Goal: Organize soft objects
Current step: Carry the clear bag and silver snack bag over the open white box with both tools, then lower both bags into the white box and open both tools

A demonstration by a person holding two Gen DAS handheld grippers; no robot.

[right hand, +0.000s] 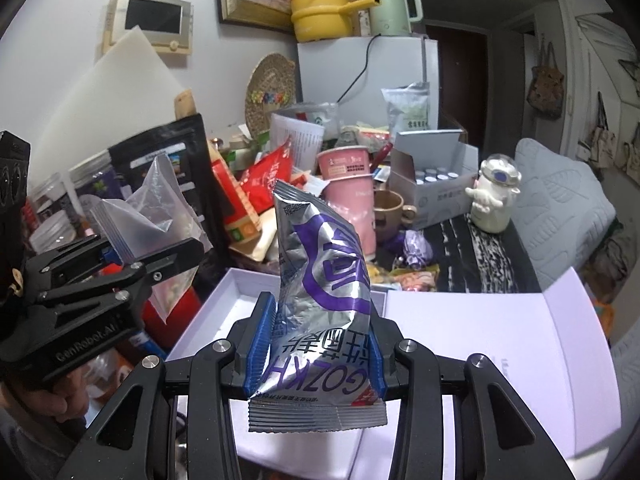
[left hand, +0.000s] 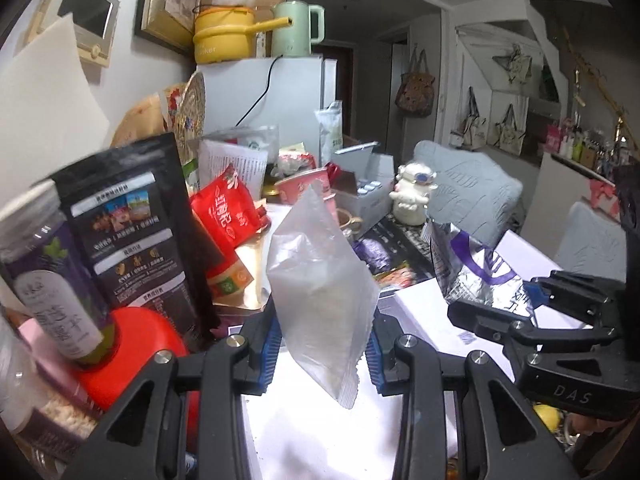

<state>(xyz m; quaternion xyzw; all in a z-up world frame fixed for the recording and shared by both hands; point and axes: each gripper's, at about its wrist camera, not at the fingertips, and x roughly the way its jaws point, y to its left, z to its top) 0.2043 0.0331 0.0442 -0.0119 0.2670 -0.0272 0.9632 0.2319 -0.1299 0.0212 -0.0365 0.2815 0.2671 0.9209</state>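
Note:
My left gripper [left hand: 322, 354] is shut on a clear plastic pouch [left hand: 320, 284] and holds it upright above a white open box [left hand: 320, 432]. The pouch also shows in the right wrist view [right hand: 160, 208], with the left gripper [right hand: 116, 256] at the left. My right gripper [right hand: 320, 356] is shut on a silver and purple foil packet [right hand: 324, 288], held upright over the white box [right hand: 224, 300]. In the left wrist view the foil packet [left hand: 476, 268] and right gripper [left hand: 532, 304] are at the right.
The table behind is crowded: a black pouch [left hand: 136, 224], a red packet [left hand: 228, 212], pink cups [right hand: 348, 184], a carton of small bottles [right hand: 432, 184], a white figurine [right hand: 494, 196]. The box's white lid [right hand: 480, 344] lies at the right. A red lid [left hand: 136, 344] and jars stand left.

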